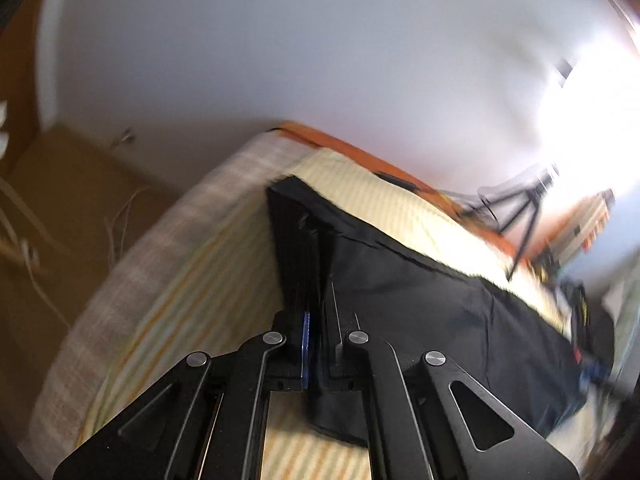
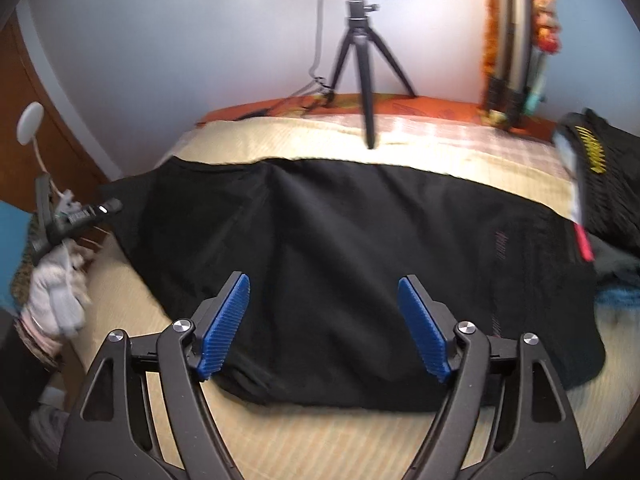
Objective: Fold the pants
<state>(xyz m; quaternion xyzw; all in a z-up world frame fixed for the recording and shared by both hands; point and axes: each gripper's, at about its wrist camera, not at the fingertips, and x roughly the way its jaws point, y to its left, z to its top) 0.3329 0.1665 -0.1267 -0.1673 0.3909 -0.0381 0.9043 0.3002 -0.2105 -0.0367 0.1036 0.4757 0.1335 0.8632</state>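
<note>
Striped bedding [image 2: 280,440] carries the black pants [image 2: 340,248] spread wide, folding barely begun as I judge it: left gripper [image 1: 316,344] pinches one raised edge, right gripper [image 2: 324,320] hangs wide open and empty above the near hem

Pants [image 2: 340,272] spread across bed [image 2: 280,440], tripod [image 2: 366,64] behind them

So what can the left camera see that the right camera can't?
Only the left view shows the left hand-held gripper, shut on a lifted edge of the black pants, and the brown floor beside the bed. Only the right view shows the open right hand-held gripper above the pants and a pile of socks. Both show the pants, the striped bedsheet and the tripod.
</note>
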